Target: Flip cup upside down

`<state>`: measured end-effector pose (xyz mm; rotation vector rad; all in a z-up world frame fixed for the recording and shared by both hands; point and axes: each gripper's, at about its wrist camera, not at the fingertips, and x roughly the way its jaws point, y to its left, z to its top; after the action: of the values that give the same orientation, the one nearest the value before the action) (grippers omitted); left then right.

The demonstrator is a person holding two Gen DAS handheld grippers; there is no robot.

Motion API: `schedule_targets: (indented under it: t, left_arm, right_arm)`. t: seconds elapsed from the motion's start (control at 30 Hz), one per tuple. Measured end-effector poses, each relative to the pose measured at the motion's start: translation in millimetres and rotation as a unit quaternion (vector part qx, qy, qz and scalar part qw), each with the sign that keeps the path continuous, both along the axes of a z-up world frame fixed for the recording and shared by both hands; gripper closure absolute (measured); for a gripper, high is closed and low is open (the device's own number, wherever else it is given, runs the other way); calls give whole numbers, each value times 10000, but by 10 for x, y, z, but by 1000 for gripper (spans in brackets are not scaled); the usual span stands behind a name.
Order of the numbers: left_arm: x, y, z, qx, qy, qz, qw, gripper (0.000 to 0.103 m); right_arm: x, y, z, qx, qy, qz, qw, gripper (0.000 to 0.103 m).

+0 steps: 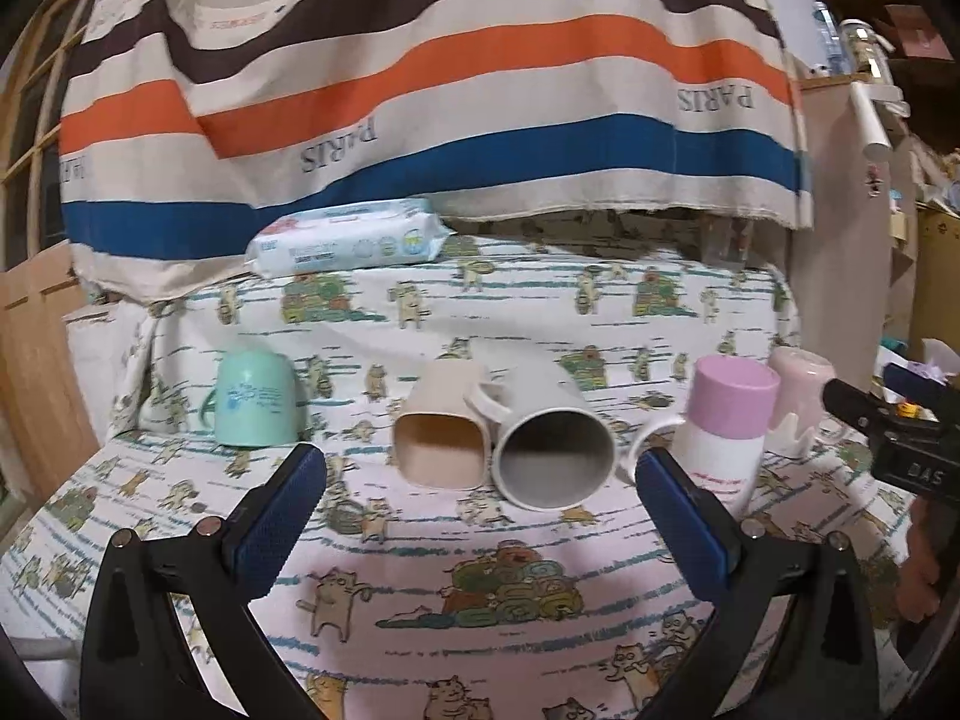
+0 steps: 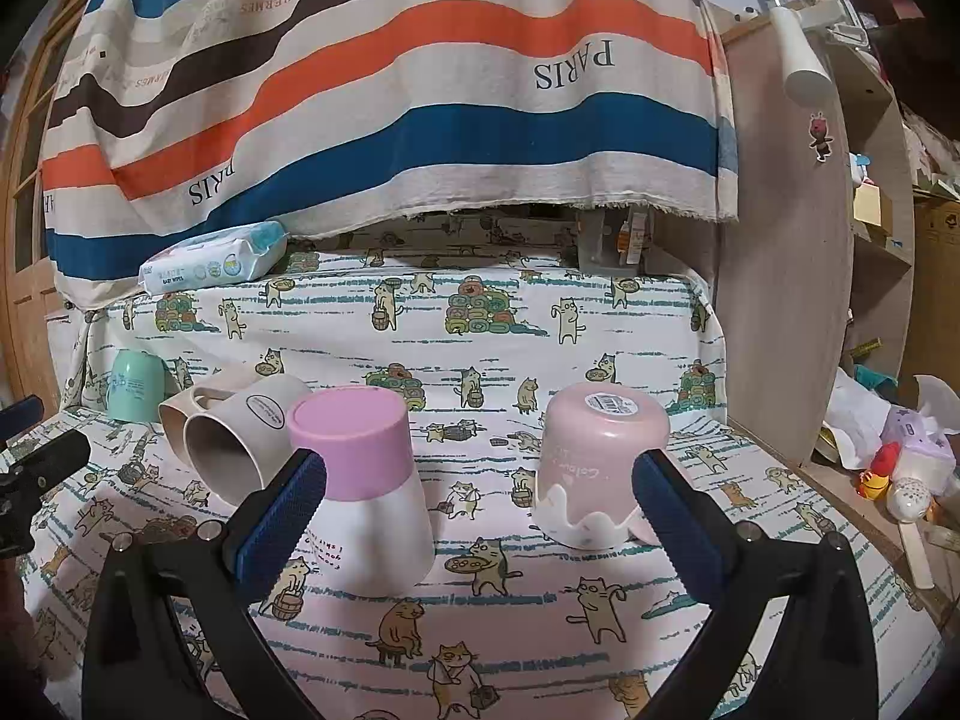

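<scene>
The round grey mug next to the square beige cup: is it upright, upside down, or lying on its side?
Lying on its side. The round grey mug shows its open mouth facing the camera, its wall resting on the cat-print cloth.

L to R on tablecloth: 1 inverted cup, 2 tipped mugs touching, 2 inverted cups; wipes pack behind.

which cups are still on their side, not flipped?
Two: the beige square-mouthed cup and the grey round mug, touching mid-table, mouths facing the left wrist camera. The mint cup, purple-based white cup and pink cup stand mouth-down.
</scene>
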<state>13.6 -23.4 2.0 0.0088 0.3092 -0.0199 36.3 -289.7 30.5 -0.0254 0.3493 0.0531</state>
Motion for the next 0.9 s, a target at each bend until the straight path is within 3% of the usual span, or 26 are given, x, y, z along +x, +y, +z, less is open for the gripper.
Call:
schedule_targets:
  t: [0.9]
  left_arm:
    - [-16,43,2,-72,-30,69,9999,0]
  right_arm:
    - [1,-12,1,12,11,-88,10000,0]
